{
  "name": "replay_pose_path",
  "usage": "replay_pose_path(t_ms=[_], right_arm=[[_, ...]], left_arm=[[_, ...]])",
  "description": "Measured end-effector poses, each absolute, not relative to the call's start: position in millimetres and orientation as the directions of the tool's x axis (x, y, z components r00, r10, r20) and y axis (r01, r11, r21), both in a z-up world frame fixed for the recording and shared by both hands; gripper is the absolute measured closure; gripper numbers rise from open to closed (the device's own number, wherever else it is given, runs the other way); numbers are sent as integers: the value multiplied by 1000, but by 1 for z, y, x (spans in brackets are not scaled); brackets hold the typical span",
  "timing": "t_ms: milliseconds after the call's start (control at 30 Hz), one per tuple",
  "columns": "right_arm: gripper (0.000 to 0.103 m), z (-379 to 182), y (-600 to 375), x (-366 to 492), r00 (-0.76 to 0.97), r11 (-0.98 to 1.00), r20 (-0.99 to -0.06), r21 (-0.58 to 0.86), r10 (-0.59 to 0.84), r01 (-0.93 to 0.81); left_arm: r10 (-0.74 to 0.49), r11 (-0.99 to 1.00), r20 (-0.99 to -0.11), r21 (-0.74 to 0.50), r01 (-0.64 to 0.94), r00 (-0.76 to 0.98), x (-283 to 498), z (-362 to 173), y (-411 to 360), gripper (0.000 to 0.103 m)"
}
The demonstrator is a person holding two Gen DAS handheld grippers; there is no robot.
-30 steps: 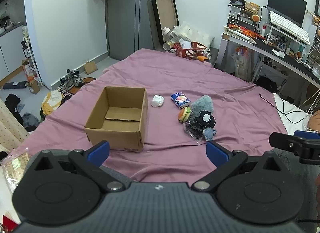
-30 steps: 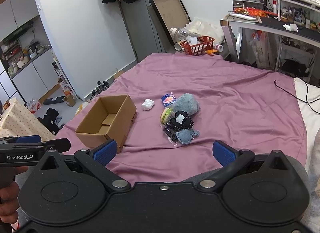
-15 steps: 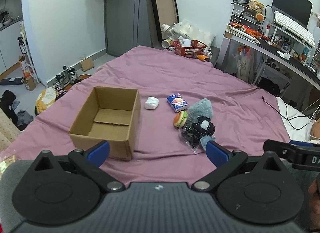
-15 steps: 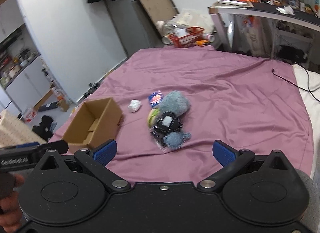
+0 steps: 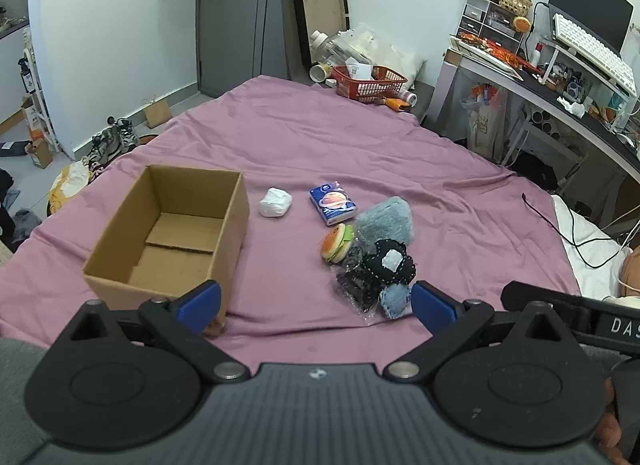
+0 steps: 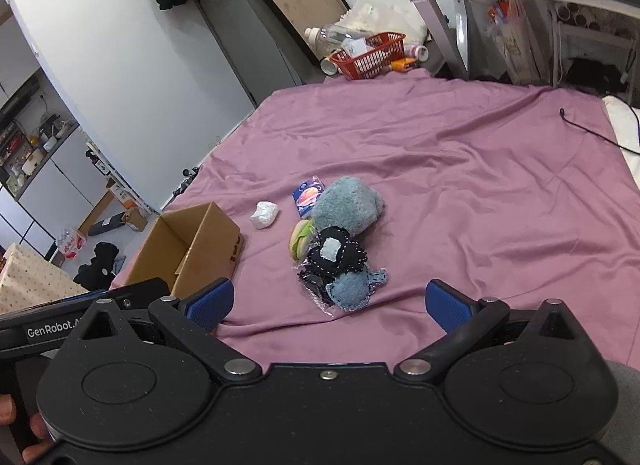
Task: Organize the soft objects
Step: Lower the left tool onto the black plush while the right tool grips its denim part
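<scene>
left view alone shows cardboard box (image 5: 168,241) floor; both grippers spread.

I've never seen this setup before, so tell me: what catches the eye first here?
The wide purple bedsheet fills both views. On it, an open cardboard box sits empty at left, and to its right lies a cluster of soft toys, with a burger-shaped plush at its edge. Both claws, left claw and right claw, hang open, holding nothing.
</scene>
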State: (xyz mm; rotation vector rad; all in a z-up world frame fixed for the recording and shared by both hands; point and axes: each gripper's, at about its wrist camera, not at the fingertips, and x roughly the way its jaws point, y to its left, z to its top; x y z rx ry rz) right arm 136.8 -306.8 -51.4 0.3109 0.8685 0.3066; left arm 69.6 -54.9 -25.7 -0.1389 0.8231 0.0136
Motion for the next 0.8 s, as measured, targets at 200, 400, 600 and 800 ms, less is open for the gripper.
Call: replay_pose_path(t_ms=[200, 400, 600, 800], right_arm=[[0, -64, -313, 153, 606, 901, -692, 423, 393, -100], [0, -82, -319, 166, 606, 897, -705, 442, 368, -31], [0, -98, -322, 178, 611, 899, -720, 437, 329, 32], [0, -114, -324, 188, 596, 880, -724, 472, 346, 63]], left_arm=[[-51, 987, -735, -141, -79, 677, 87, -38, -61, 3], [-57, 985, -733, -150, -79, 678, 104, -52, -70, 3], [-66, 984, -746, -158, -80, 662, 121, -66, -77, 4], [-83, 979, -764, -182, -90, 640, 137, -83, -82, 7]])
